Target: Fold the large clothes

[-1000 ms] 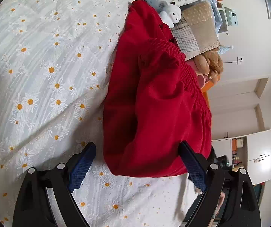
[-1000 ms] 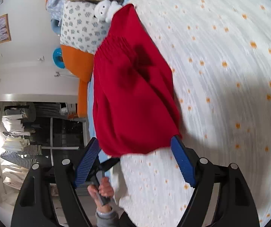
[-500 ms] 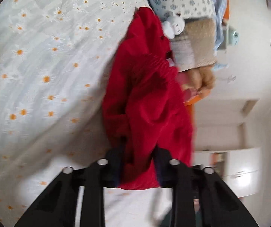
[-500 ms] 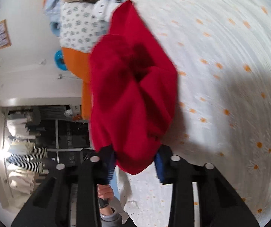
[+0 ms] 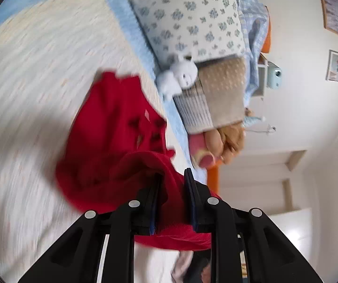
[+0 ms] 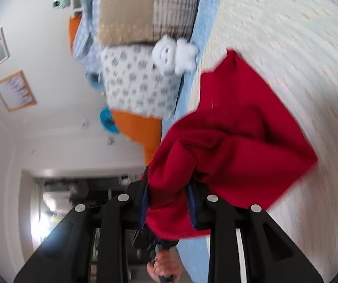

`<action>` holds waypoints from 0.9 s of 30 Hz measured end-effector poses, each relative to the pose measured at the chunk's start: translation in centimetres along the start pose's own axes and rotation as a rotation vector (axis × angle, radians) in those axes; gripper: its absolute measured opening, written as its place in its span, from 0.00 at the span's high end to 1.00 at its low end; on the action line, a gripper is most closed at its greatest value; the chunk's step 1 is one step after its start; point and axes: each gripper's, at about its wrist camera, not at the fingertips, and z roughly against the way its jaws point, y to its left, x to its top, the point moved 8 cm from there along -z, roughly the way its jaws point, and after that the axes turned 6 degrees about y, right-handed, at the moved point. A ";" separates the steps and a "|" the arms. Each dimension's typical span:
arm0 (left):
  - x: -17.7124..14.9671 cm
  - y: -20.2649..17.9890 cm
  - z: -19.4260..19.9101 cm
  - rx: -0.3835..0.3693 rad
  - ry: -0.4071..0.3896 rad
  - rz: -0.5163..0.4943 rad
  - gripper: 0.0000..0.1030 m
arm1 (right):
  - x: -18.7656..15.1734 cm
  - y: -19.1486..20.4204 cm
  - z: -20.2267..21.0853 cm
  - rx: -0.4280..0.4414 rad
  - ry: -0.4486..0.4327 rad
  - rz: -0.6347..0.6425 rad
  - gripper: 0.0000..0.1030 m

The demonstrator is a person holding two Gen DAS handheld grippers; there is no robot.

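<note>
Left wrist view
Left hand-held gripper (image 5: pixel 172 184): jaws have just been closing; now clamped on a bunched edge of the red garment (image 5: pixel 112 146).
Red garment: its gripped end is raised off the bed (image 5: pixel 39 75); the rest trails away toward the white plush toy (image 5: pixel 180 77), which sits against the floral pillow (image 5: pixel 187 16).

Right wrist view
Right hand-held gripper (image 6: pixel 167 188): jaws have just been closing; now clamped on a fold of the red garment (image 6: pixel 239 136).
Red garment: draped from the jaws onto the bed (image 6: pixel 298 47), its far corner just short of the white plush toy (image 6: pixel 173 54).
Person's hand (image 6: pixel 164 266): low, beneath the gripper.
</note>
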 end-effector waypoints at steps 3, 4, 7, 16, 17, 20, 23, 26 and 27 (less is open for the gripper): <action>4.9 -0.2 -2.8 0.069 -0.023 -0.013 0.76 | 4.5 -0.2 -3.0 -0.030 -0.027 -0.015 0.74; 6.7 0.3 -4.2 0.083 -0.024 0.004 0.75 | 6.0 -0.6 -4.2 -0.032 -0.039 -0.025 0.74; 10.1 2.8 -7.0 0.113 -0.039 0.066 0.73 | 9.0 -2.8 -7.1 -0.009 -0.082 -0.077 0.69; 12.0 10.4 -5.8 -0.133 -0.124 0.338 0.03 | 13.0 -2.7 -6.1 0.099 -0.234 0.041 0.04; 12.1 9.8 -3.7 -0.120 -0.181 0.302 0.03 | 13.0 -1.9 -5.3 0.093 -0.227 0.077 0.04; 12.4 6.1 0.2 -0.041 -0.223 0.161 0.03 | 12.2 1.5 -3.6 0.015 -0.197 0.262 0.04; 12.2 -0.1 0.4 0.199 -0.216 -0.140 0.03 | 10.0 6.5 -4.0 -0.174 -0.176 0.577 0.18; 10.7 -6.2 -2.8 0.509 -0.233 -0.550 0.03 | 8.0 9.4 -6.9 -0.409 -0.148 0.828 0.69; 10.1 -7.7 -4.6 0.578 -0.227 -0.669 0.03 | 7.9 9.6 -7.9 -0.448 -0.131 0.856 0.75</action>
